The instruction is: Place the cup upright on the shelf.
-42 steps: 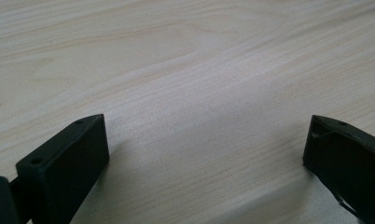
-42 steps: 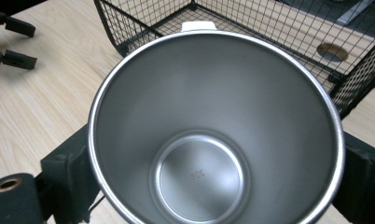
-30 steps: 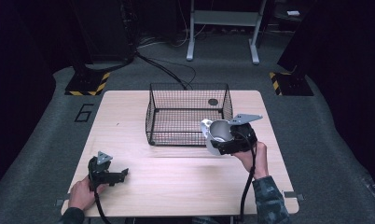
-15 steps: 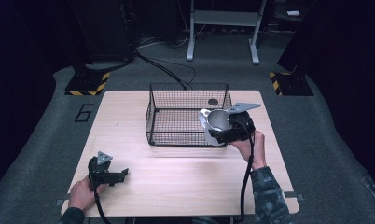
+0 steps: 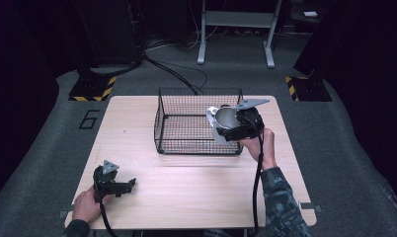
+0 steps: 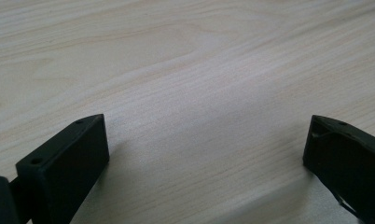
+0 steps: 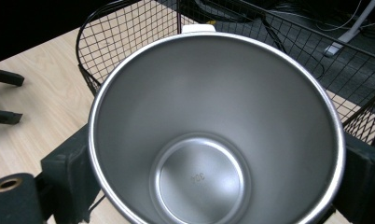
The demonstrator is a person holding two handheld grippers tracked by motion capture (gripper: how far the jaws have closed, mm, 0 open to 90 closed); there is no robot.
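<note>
The left gripper (image 5: 130, 183) rests wide open on the table (image 5: 196, 192), holding nothing. Farther off, the right gripper (image 5: 231, 129) clamps a steel cup (image 7: 216, 126) tilted over the wire basket's (image 5: 186, 121) right edge (its 2 jaws press smooth walls). It could slip, or clip the rim.

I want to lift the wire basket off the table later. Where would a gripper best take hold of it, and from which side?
Probably the top rim wire of the basket, from above, one jaw inside and one outside a wall. The top is open and the mesh walls stand upright, so a thin rim is free to pinch. The left wall looks easiest: the right gripper holds the steel cup over the right corner.
</note>
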